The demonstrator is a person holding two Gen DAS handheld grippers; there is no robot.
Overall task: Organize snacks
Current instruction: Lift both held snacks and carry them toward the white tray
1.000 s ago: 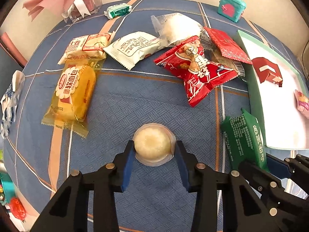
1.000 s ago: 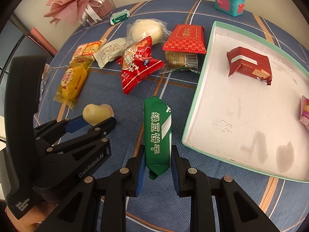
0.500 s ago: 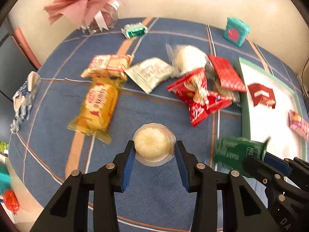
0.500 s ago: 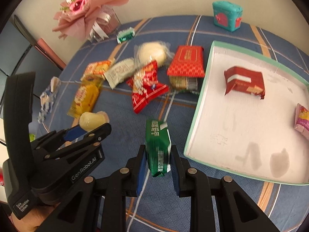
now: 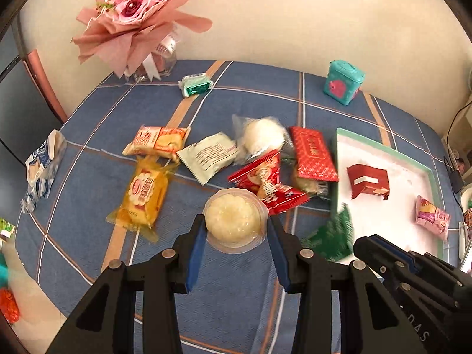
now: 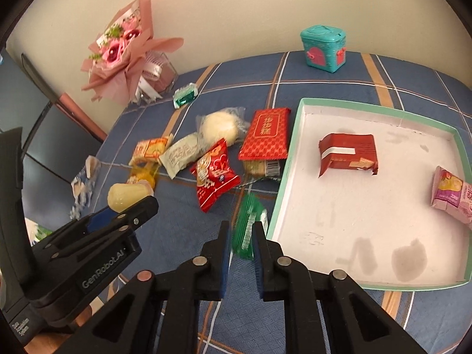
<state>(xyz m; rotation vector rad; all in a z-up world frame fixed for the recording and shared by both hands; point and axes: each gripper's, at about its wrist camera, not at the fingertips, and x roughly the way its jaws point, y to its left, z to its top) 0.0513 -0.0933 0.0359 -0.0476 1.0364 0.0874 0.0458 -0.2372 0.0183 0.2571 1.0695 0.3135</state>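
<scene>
1. The left gripper had its jaws partly closed around a pale round jelly cup, one blue pad pressed to each side of its clear rim; the cup hung clear above the blue plaid bench.
2. The right gripper had its jaws nearly together, pinching a green snack packet held edge-on and blurred.
3. The landmark was the white tray with a mint-green rim. The green packet sat just outside the tray's near left corner, with the corner rim close beside it.
4. Inside the tray lay a red wafer pack toward its far half and a pink snack pack against its right wall; the near half of its floor was bare apart from some stains.
5. Left of the tray lay a cluster: a red flat packet just beside the tray's left rim, then a red twisted packet, a white bun in clear wrap, a pale packet, an orange-labelled packet and a yellow cake packet farthest out.
6. Beyond the tray's far edge stood a teal box; well to the far left a pink bouquet with a small green packet near it.
7. Bare cloth lay between the cluster and both grippers.
</scene>
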